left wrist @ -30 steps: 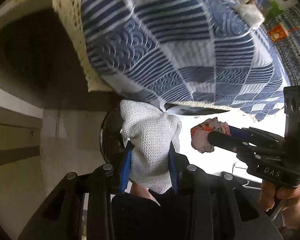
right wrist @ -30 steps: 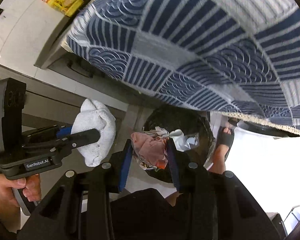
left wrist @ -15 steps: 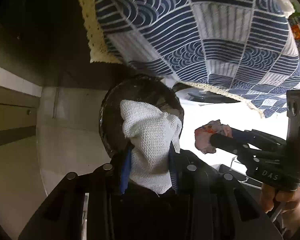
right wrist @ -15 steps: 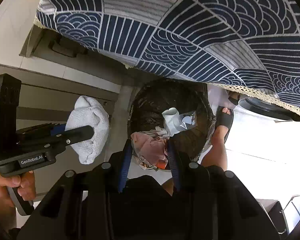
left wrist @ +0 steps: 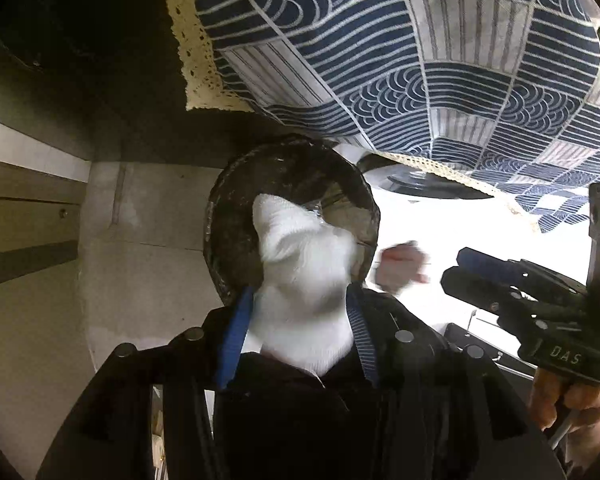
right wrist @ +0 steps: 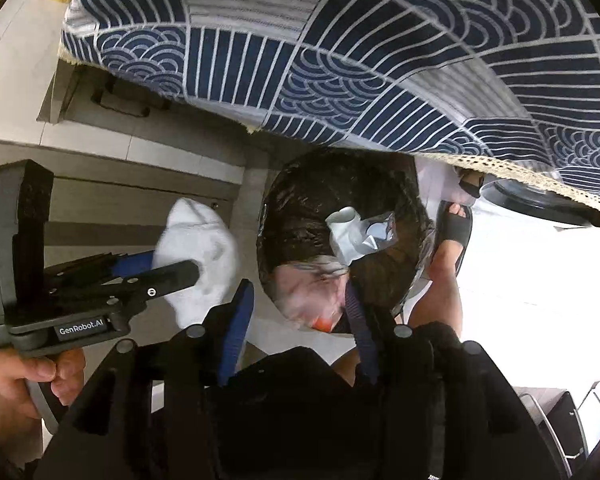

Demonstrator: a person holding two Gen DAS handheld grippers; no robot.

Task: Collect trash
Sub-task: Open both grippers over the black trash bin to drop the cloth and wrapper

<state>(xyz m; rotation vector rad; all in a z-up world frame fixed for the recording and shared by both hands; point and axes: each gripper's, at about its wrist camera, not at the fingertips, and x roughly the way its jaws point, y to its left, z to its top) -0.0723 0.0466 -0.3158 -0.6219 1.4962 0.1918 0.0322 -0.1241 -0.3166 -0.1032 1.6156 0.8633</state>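
A round bin with a black liner [left wrist: 284,184] stands on the floor under the table edge, right below both grippers. My left gripper [left wrist: 296,320] hangs over it, jaws opening. A white crumpled tissue [left wrist: 304,272] sits blurred between its blue pads, slipping down. My right gripper [right wrist: 298,312] also hangs over the bin [right wrist: 320,192], jaws opening. A pink and red wrapper [right wrist: 312,296] lies blurred between them, clear of the left pad. In the left wrist view that wrapper [left wrist: 400,266] floats just off the right gripper [left wrist: 456,268]. White and silver trash [right wrist: 356,232] lies in the bin.
A blue and white patterned tablecloth [left wrist: 420,60] with a lace hem hangs over the bin's far side. A foot in a black sandal [right wrist: 454,228] stands right beside the bin. A grey cabinet front [right wrist: 100,200] runs along the left. The person's hands hold both gripper handles.
Both grippers have sunk closer to the bin. Their jaws have widened, and the tissue and the wrapper, held sharp before, now blur and slip free.
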